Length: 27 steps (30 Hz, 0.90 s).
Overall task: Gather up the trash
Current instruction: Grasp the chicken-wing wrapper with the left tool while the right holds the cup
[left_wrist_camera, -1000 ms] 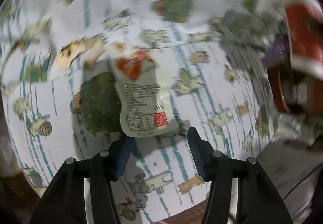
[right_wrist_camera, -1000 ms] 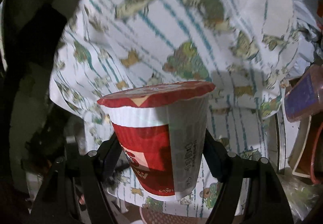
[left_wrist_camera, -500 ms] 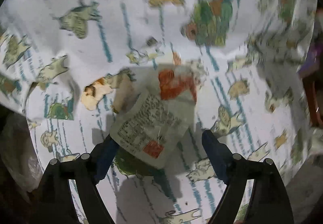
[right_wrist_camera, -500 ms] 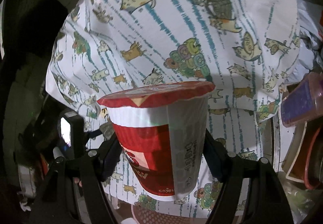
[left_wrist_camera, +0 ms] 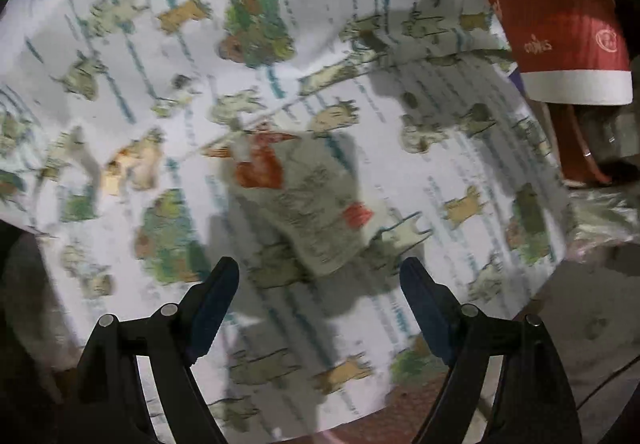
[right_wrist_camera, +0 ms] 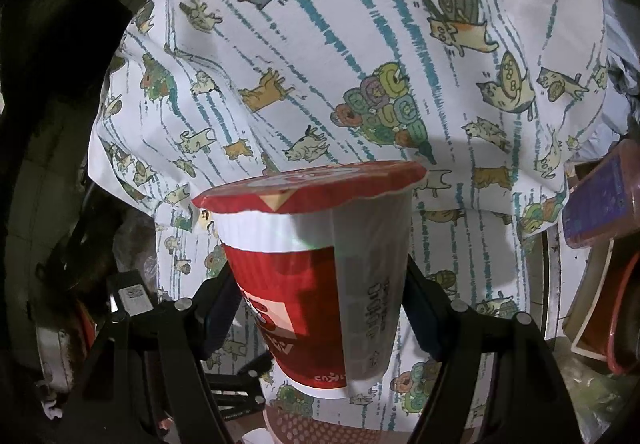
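Note:
A white sauce packet (left_wrist_camera: 310, 206) with red marks and printed text lies flat on the cartoon-print bedsheet (left_wrist_camera: 168, 56). My left gripper (left_wrist_camera: 320, 292) is open and empty, hovering just short of the packet, its fingertips either side of the packet's near end. My right gripper (right_wrist_camera: 316, 308) is shut on a red and white instant noodle cup (right_wrist_camera: 316, 256) with a red foil lid, held upright above the sheet. The same cup (left_wrist_camera: 560, 32) shows at the upper right of the left wrist view.
A small brownish crumpled scrap (left_wrist_camera: 132, 164) lies on the sheet left of the packet. At the right edge stand a purple box (right_wrist_camera: 596, 196) and red-rimmed containers (right_wrist_camera: 612, 308). Dark clutter fills the left side (right_wrist_camera: 60, 204).
My left gripper has opened wider and swung over the sheet, so the packet now lies turned and farther ahead. The right gripper keeps holding the cup, drifting slightly over the sheet.

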{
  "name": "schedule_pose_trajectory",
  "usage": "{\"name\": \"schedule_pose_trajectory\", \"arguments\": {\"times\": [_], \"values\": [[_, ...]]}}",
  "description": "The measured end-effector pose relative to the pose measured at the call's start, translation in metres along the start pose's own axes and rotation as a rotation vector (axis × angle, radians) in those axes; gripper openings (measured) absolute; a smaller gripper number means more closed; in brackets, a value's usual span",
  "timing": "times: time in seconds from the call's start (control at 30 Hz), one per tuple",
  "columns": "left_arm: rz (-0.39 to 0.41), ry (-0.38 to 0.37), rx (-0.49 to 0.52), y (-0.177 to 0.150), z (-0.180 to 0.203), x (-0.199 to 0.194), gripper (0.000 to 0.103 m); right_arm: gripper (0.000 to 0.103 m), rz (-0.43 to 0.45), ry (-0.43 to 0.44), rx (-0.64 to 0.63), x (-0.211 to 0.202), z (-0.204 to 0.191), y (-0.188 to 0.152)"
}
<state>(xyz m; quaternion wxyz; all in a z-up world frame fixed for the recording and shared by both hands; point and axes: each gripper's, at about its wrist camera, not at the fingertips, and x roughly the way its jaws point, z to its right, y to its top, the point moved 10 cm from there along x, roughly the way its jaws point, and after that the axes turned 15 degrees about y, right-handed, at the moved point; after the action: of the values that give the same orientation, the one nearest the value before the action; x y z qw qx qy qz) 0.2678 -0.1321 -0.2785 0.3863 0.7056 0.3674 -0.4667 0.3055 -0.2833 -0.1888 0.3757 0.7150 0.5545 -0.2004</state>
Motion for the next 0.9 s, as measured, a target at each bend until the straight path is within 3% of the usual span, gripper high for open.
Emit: {"name": "schedule_pose_trajectory", "arguments": {"times": [0.1, 0.17, 0.33, 0.4, 0.47, 0.53, 0.63, 0.73, 0.9], "values": [[0.046, -0.018, 0.003, -0.005, -0.013, -0.015, 0.084, 0.073, 0.003, -0.011, -0.007, -0.001, 0.0, -0.001], [0.076, -0.038, -0.074, 0.005, -0.032, -0.02, 0.084, 0.073, 0.007, -0.011, -0.003, -0.003, 0.001, 0.001], [-0.038, -0.222, -0.364, 0.038, -0.03, 0.024, 0.085, 0.073, 0.037, -0.026, 0.029, -0.006, 0.01, 0.008], [-0.066, -0.225, -0.46, 0.042, -0.034, 0.038, 0.084, 0.073, 0.046, -0.041, 0.036, -0.006, 0.012, 0.011], [-0.081, -0.198, -0.527, 0.045, -0.035, 0.047, 0.084, 0.073, 0.049, -0.049, 0.044, -0.006, 0.014, 0.012], [-0.069, -0.176, -0.523, 0.051, -0.023, 0.05, 0.084, 0.073, 0.045, -0.049, 0.049, -0.003, 0.016, 0.013], [-0.059, -0.03, -0.556, 0.051, -0.016, 0.058, 0.084, 0.073, 0.038, -0.063, 0.051, 0.0, 0.019, 0.012], [-0.082, 0.023, -0.615, 0.046, -0.011, 0.071, 0.085, 0.073, 0.041, -0.08, 0.061, -0.001, 0.022, 0.011], [-0.059, 0.104, -0.574, 0.053, 0.005, 0.072, 0.084, 0.073, 0.053, -0.077, 0.074, -0.005, 0.023, 0.011]]}}
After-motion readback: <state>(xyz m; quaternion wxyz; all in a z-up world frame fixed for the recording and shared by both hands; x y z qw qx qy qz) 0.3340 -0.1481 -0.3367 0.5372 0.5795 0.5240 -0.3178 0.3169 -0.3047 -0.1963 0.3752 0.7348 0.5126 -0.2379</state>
